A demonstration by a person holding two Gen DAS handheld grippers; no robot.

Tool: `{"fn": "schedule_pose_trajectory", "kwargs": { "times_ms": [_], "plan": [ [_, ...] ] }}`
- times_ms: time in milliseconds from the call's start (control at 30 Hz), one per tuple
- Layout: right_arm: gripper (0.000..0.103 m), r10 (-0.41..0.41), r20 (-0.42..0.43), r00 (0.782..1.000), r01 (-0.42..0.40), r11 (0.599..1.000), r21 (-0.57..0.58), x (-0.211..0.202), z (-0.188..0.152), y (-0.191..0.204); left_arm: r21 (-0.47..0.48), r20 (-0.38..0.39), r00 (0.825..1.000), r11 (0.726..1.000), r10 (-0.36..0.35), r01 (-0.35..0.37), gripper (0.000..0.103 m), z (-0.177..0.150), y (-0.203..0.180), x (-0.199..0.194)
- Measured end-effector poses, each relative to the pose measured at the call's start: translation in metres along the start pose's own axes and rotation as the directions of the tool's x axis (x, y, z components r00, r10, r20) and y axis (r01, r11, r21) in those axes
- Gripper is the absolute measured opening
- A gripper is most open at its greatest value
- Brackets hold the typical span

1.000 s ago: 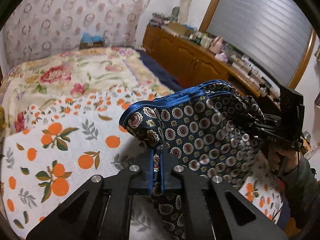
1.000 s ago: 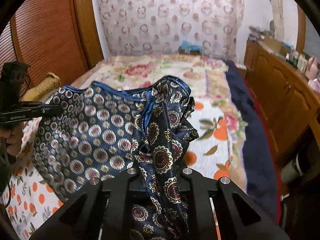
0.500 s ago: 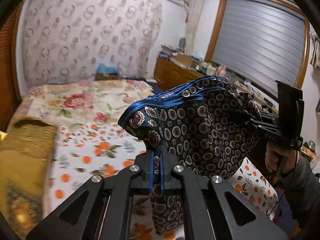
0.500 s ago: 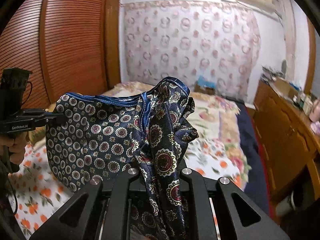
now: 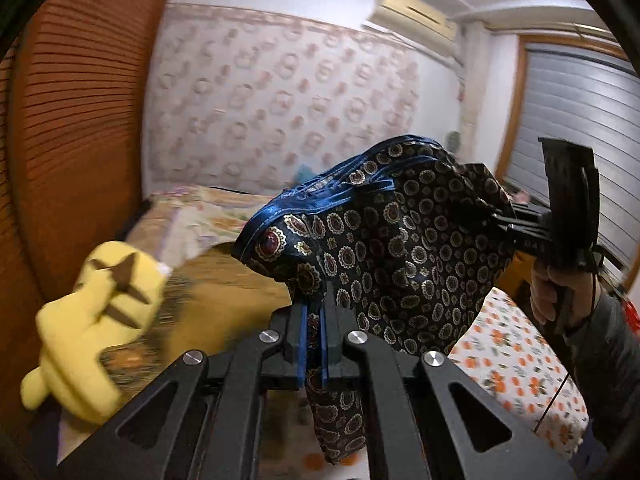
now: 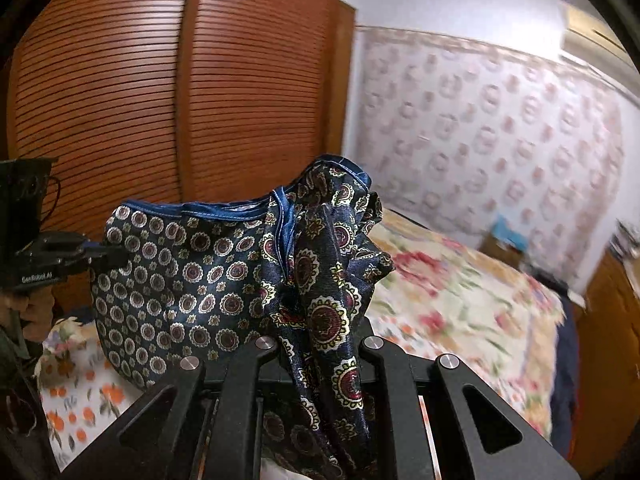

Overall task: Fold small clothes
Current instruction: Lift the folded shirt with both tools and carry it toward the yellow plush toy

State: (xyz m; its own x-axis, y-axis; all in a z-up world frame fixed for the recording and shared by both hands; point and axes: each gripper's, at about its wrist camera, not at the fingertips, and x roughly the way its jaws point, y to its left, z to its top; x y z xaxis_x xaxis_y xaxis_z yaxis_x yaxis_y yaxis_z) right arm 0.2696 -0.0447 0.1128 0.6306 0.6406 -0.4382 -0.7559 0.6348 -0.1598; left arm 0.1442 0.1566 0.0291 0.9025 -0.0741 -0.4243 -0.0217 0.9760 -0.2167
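A dark navy patterned garment (image 5: 400,248) with a blue satin edge hangs in the air between both grippers, well above the bed. My left gripper (image 5: 313,320) is shut on one corner of it. It also shows in the right wrist view (image 6: 192,292). My right gripper (image 6: 316,344) is shut on the opposite corner, with bunched cloth draping over its fingers. Each gripper shows in the other's view: the right gripper (image 5: 520,232) at right, the left gripper (image 6: 80,256) at left.
The bed (image 6: 460,312) with floral and orange-print covers (image 5: 516,356) lies below. A yellow plush toy (image 5: 92,332) and a golden cushion (image 5: 224,280) sit at the left. A slatted wooden wardrobe (image 6: 160,92) stands behind, a shuttered window (image 5: 576,120) at right.
Both grippers have risen and tilted up with the garment, so the views show more wall and wardrobe. The plush toy has come into the left view.
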Motion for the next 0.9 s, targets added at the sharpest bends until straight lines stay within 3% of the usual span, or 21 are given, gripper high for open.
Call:
{"fn": "schedule_pose_trajectory", "kwargs": {
  "times_ms": [200, 500, 700, 767, 900],
  "plan": [
    [0.012, 0.155, -0.042, 0.987, -0.157, 0.986, -0.053, 0.076, 0.033, -0.002, -0.092, 0.010, 0.997, 0.993, 0.072, -0.071, 0.006, -0.025, 0.047, -0.011],
    [0.012, 0.226, -0.146, 0.963, -0.243, 0.964, -0.113, 0.188, 0.060, -0.015, -0.163, -0.045, 0.988, 0.975, 0.145, -0.151, 0.006, -0.057, 0.080, -0.003],
    [0.017, 0.225, -0.153, 0.962, -0.239, 0.968, -0.078, 0.223, 0.065, -0.016, -0.176, -0.066, 0.985, 0.970, 0.159, -0.168, 0.006, -0.065, 0.084, -0.005],
    [0.031, 0.204, -0.147, 0.968, -0.215, 0.975, -0.063, 0.222, 0.067, -0.005, -0.179, -0.070, 0.984, 0.969, 0.161, -0.171, 0.006, -0.066, 0.084, -0.004],
    [0.043, 0.096, -0.095, 0.991, -0.099, 0.995, -0.031, 0.196, 0.071, 0.005, -0.181, -0.079, 0.983, 0.967, 0.169, -0.181, 0.006, -0.068, 0.086, -0.002]
  ]
}}
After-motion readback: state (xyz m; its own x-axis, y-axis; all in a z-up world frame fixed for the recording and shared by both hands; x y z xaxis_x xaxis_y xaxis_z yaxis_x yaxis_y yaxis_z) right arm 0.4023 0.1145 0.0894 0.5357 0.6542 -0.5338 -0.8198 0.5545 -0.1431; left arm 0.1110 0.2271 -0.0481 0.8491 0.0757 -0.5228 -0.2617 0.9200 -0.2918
